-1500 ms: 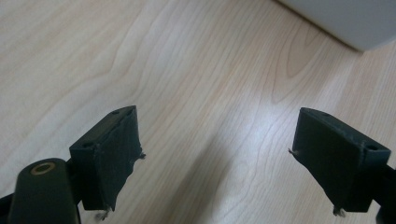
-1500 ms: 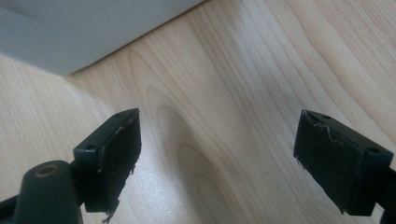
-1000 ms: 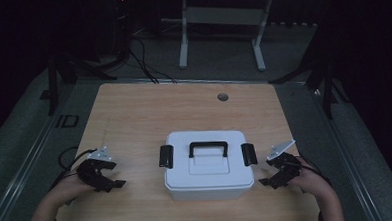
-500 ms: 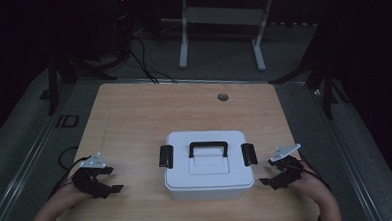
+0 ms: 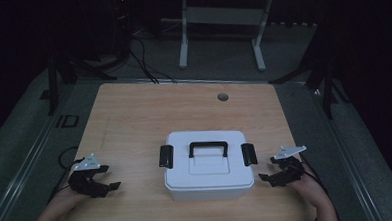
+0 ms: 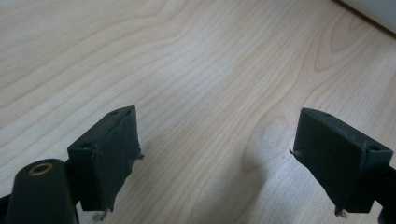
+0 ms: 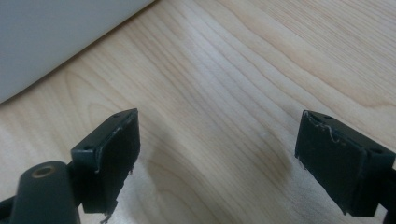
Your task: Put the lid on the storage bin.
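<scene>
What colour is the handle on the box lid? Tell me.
Black handle on a white box; high view.

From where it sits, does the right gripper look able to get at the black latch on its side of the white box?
Probably yes. The right gripper is open, beside the white box, with bare table between it and the right latch. Nothing blocks the way.

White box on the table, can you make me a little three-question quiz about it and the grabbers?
1. True or false: the white box has its lid on.
2. What colour is the handle on top?
3. Which is nearer the box: A the left gripper, B the right gripper?

Key: 1 true, with a black latch at each end. 2 black. 3 B; both grippers are open and hold nothing.
</scene>
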Demonstrator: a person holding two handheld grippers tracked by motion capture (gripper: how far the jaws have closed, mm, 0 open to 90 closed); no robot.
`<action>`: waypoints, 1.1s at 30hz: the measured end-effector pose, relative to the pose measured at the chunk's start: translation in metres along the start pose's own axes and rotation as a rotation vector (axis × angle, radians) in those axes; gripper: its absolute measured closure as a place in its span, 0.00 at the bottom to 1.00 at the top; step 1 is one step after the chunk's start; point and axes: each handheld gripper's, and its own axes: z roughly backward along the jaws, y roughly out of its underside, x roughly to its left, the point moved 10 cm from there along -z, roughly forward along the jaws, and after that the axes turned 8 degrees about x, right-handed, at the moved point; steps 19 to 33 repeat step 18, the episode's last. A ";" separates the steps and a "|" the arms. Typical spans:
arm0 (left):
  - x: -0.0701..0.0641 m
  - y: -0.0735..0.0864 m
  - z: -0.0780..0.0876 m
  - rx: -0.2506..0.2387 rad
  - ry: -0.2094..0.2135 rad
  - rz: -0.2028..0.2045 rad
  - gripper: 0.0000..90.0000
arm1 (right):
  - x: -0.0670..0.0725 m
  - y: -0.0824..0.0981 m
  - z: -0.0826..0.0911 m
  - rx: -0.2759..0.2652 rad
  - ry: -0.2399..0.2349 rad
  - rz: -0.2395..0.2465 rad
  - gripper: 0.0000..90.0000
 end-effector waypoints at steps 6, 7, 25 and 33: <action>0.001 0.003 0.003 -0.047 -0.012 0.023 0.16 | -0.006 0.002 -0.002 -0.040 0.020 -0.032 0.15; 0.001 0.003 0.003 -0.047 -0.012 0.023 0.16 | -0.006 0.002 -0.003 -0.045 0.020 -0.039 0.15; 0.000 0.012 0.001 -0.081 -0.019 0.045 0.16 | -0.010 0.004 -0.003 -0.065 0.038 -0.056 0.15; 0.000 0.012 0.001 -0.081 -0.019 0.045 0.16 | -0.010 0.004 -0.003 -0.065 0.038 -0.056 0.15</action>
